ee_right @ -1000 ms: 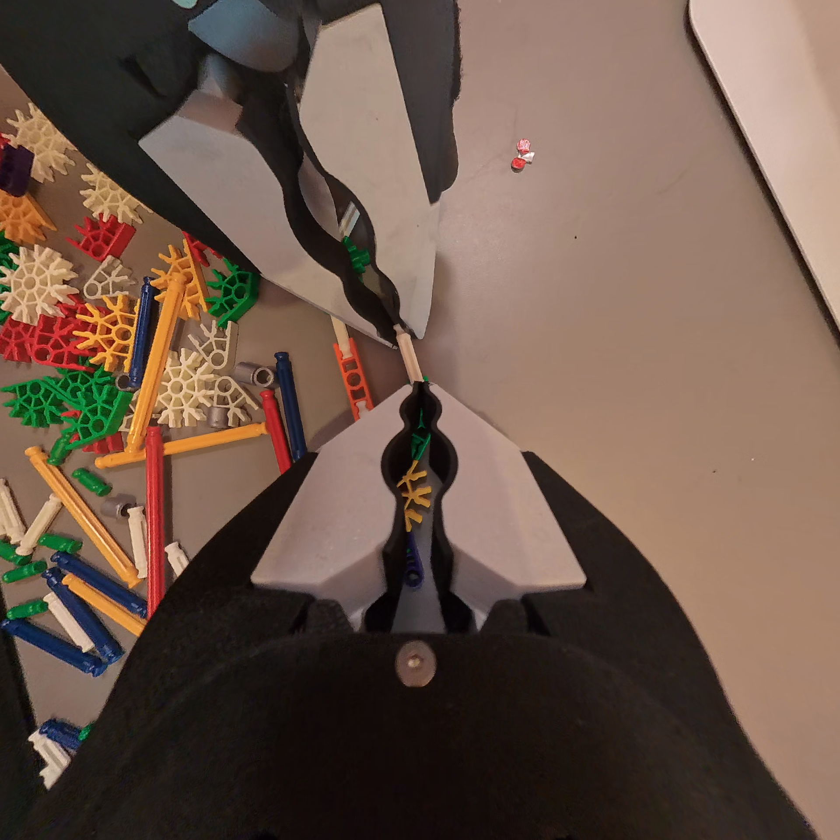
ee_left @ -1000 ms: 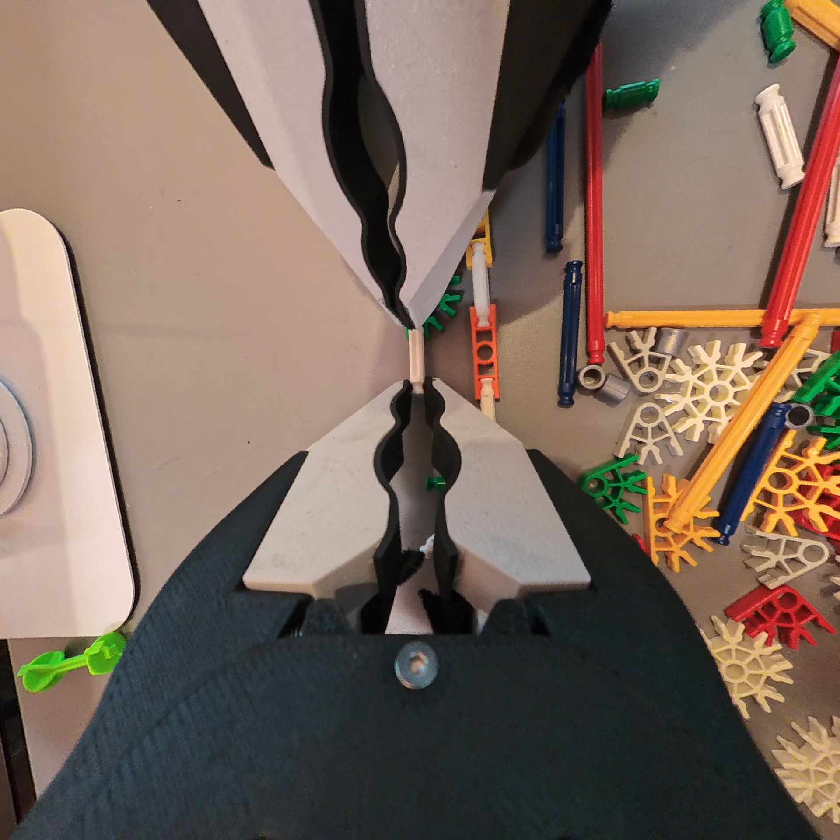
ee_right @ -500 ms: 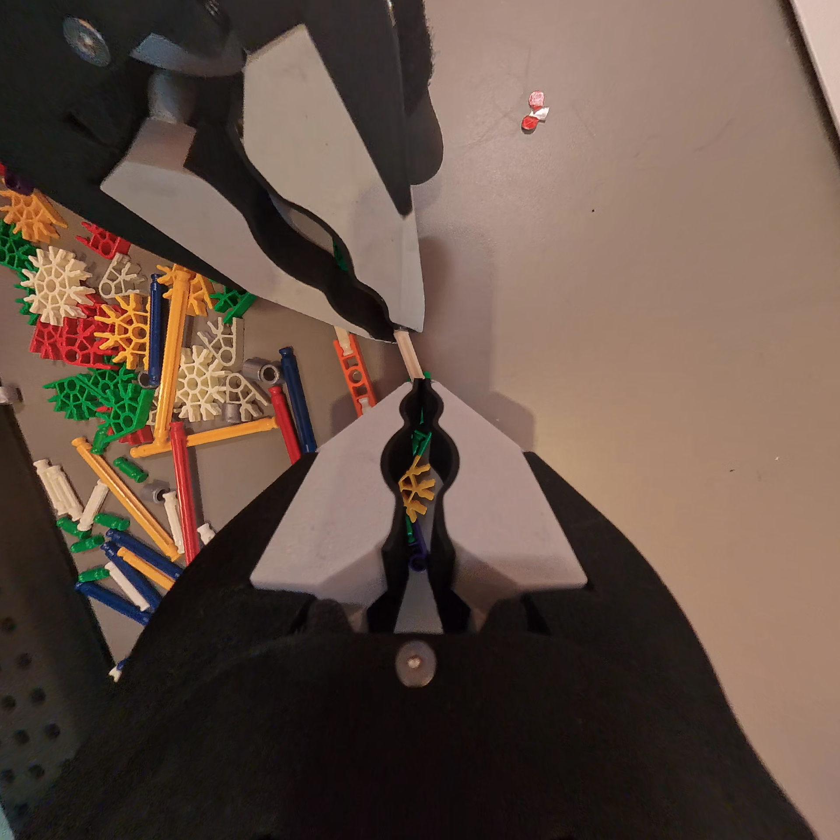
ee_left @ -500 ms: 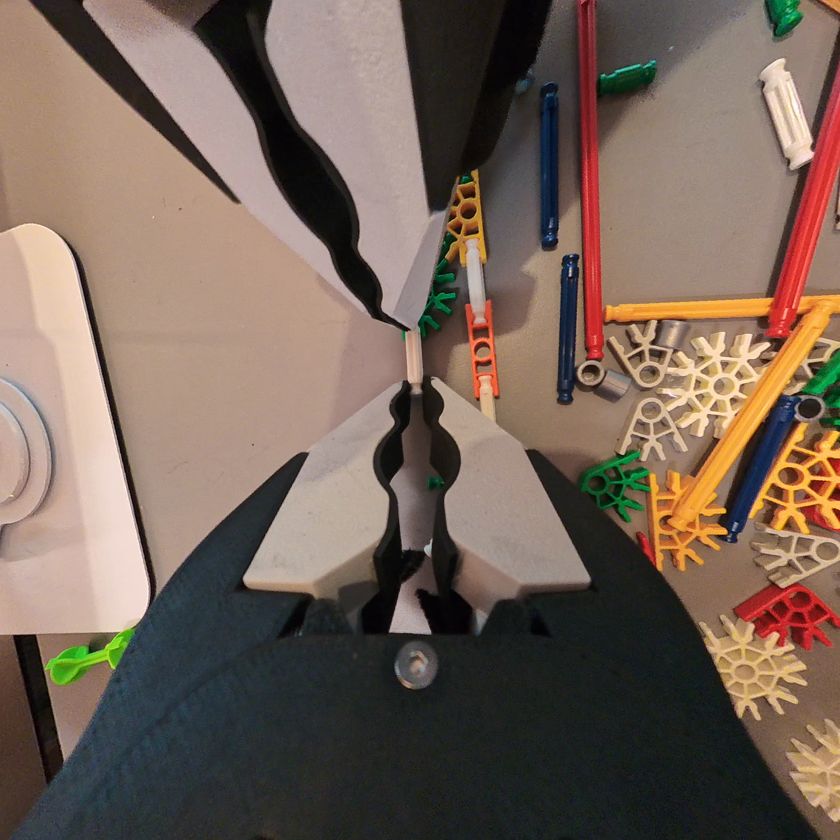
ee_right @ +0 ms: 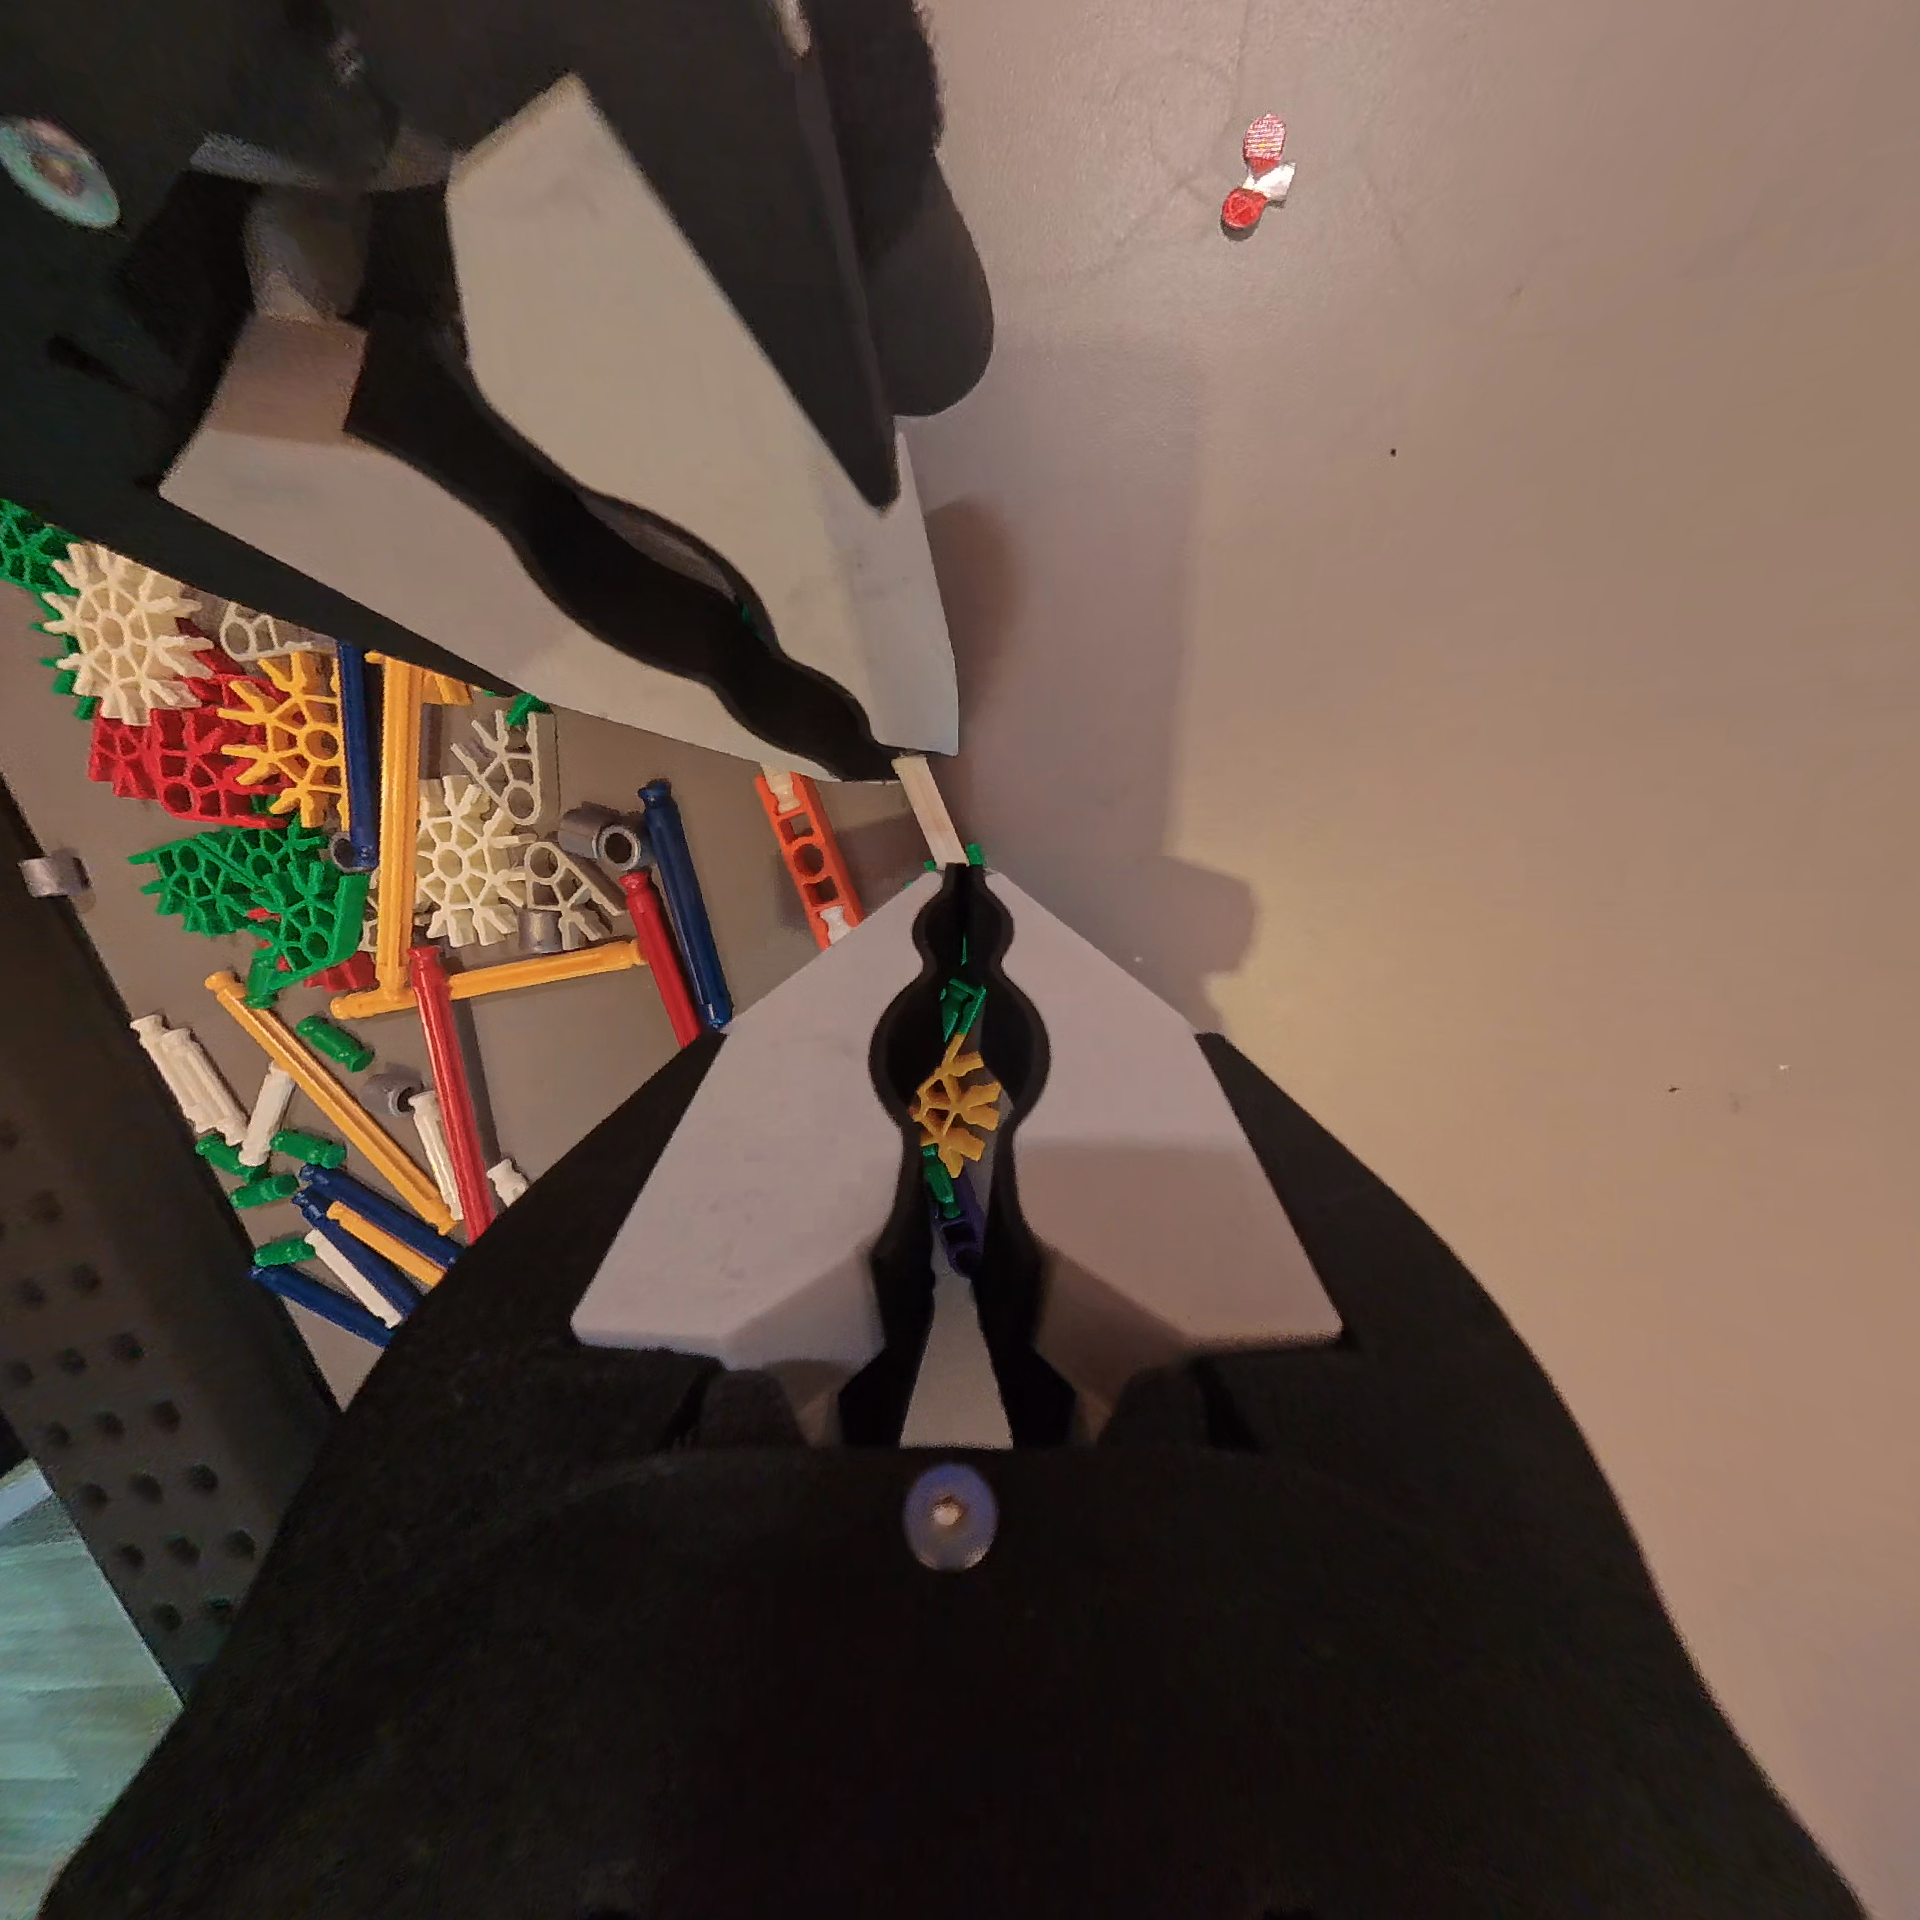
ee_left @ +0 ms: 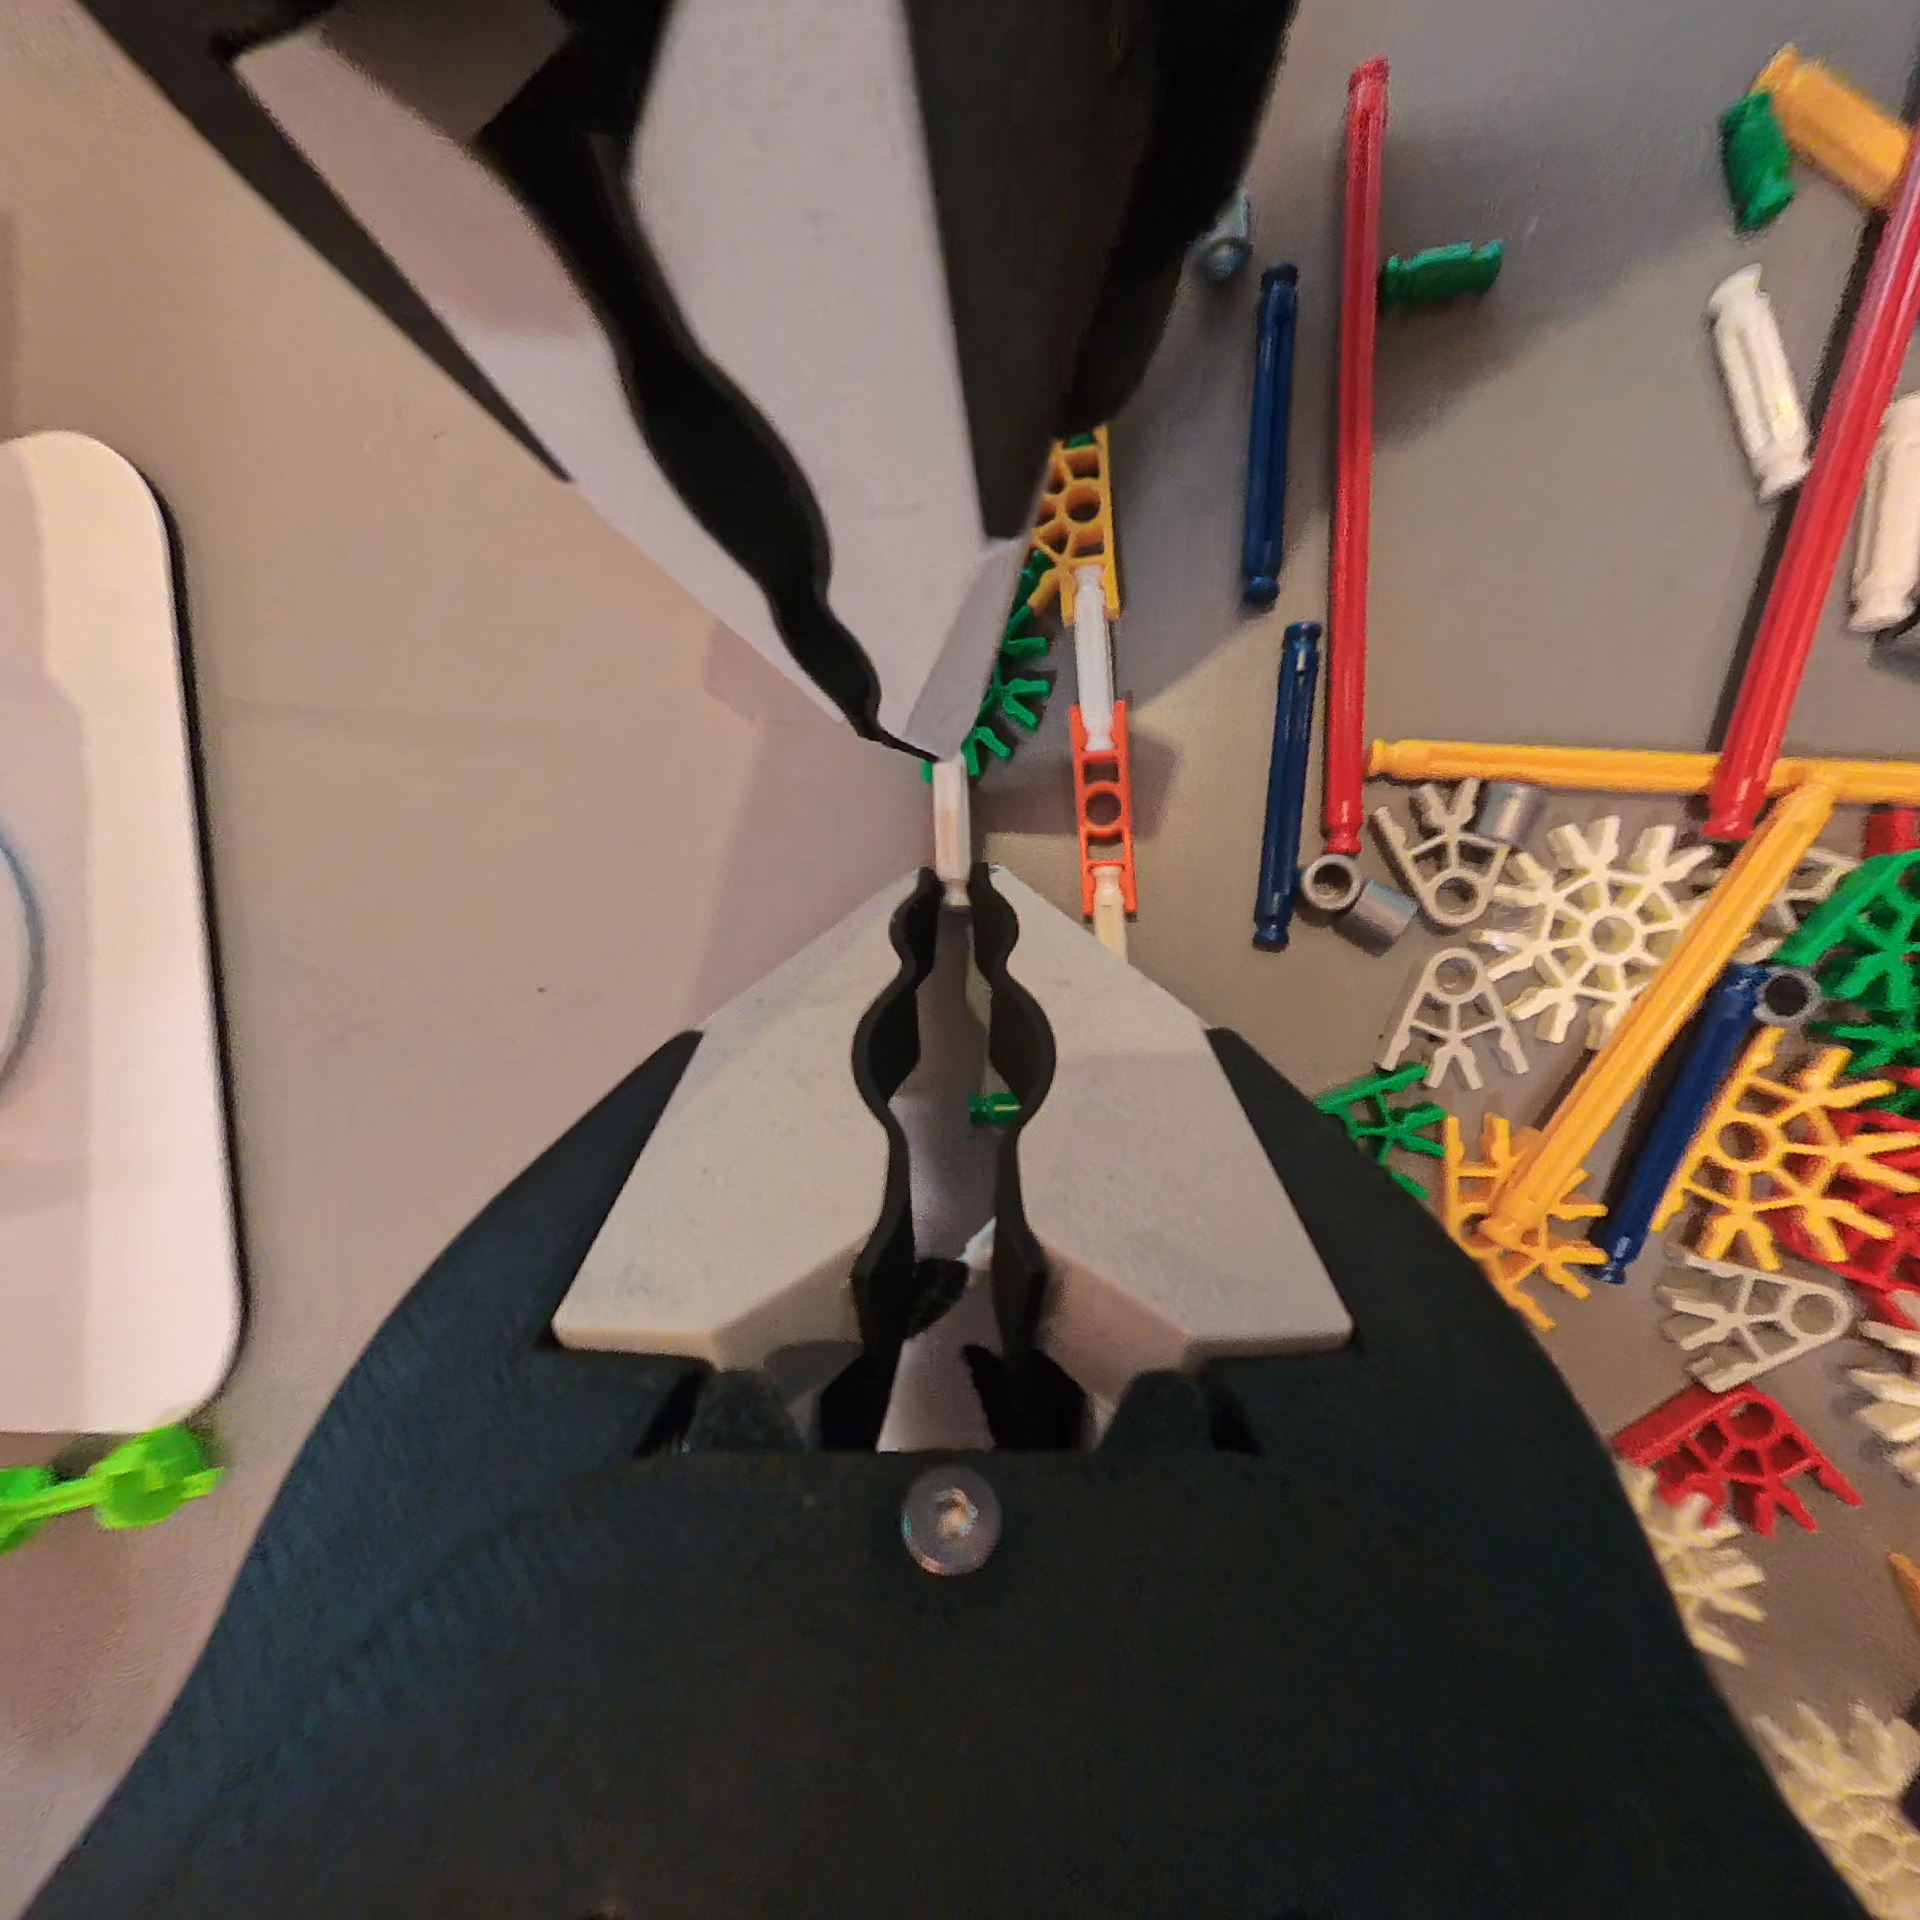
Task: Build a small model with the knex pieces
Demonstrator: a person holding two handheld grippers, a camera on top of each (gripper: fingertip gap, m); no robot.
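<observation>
1. Two grippers meet tip to tip above the grey table (ee_left: pixel 520 790).
2. The left gripper (ee_left: pixel 954 891) is squeezed tight on one end of a short white rod (ee_left: pixel 950 819).
3. The right gripper (ee_right: pixel 958 871) is pinched narrow on a green connector (ee_right: pixel 974 856) at the rod's other end.
4. Farther off lies a pile of toy sticks and snowflake pieces (ee_left: pixel 1600 935).

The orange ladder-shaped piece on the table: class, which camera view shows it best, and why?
The left wrist view: the orange ladder-shaped piece lies there in full, a white rod through it, right of the short white rod held between both hand-held grippers. In the right wrist view it is partly hidden by gripper fingers.
</observation>
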